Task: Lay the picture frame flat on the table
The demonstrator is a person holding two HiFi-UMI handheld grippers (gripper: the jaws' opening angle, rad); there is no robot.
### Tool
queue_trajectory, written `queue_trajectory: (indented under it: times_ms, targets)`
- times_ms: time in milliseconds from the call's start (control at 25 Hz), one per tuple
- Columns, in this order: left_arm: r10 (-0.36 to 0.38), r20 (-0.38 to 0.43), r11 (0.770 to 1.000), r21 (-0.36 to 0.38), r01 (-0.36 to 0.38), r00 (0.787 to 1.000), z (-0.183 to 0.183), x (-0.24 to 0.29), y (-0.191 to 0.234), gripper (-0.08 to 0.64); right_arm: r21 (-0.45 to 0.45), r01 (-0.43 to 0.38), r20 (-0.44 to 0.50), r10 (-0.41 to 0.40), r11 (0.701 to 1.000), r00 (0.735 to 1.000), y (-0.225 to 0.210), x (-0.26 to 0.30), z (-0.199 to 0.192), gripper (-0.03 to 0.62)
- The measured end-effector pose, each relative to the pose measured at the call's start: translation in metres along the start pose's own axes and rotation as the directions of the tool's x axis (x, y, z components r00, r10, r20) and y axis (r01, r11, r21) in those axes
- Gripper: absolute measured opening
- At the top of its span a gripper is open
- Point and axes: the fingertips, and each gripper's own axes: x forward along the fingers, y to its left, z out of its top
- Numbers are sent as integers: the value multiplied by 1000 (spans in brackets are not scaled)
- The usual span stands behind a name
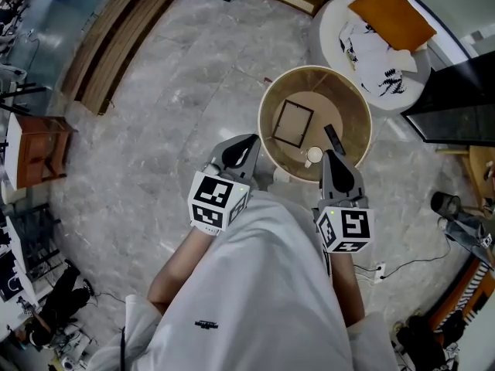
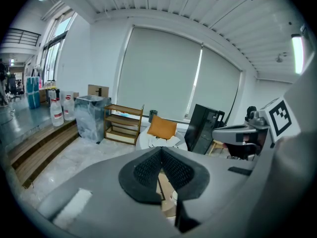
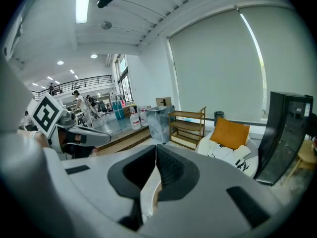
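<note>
As the head view looks steeply down, these items show.
Table: round table [image 1: 267, 126] with a raised pale rim and a brown top.
Picture frame: thin dark square picture frame [image 1: 293, 123] on the left half of the top. Its whole outline is visible from above. Whether it lies fully flat or leans cannot be told. It is apart from both grippers.
Other items on top: small white round item [image 1: 313, 155] near the front rim, with a dark oblong item [image 1: 333, 138] just right of it.
Left gripper: left gripper [image 1: 249, 147] at the front-left rim, outside the table.
Right gripper: right gripper [image 1: 331, 158] at the front rim, tips near the dark oblong item. Contact cannot be told.
Background: orange cushion [image 1: 390, 14] on a white seat [image 1: 363, 60] beyond the table.

View: left gripper view.
Jaws: pressed together. The ribbed pads [image 2: 148, 170] meet along the centre line with nothing between them.
Below the jaws: a sliver of the table top with one dark edge of the picture frame.
Right side: the right gripper with its marker cube [image 2: 280, 117].
Beyond: wooden shelf [image 2: 123, 124] and black cabinet [image 2: 202, 128].

View: right gripper view.
Jaws: pressed together at the tips, nothing gripped.
Below the jaws: a strip of the pale table rim.
Left side: the left gripper, held level and near.
</note>
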Motion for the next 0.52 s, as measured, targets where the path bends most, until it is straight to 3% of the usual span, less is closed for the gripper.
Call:
queue_trajectory:
  times_ms: [520]
  targets:
    - [7, -8, 1000, -7, -7, 1000, 0, 8, -10, 5, 0, 1, 5, -1, 1000, 1000, -12, -2, -1, 6]
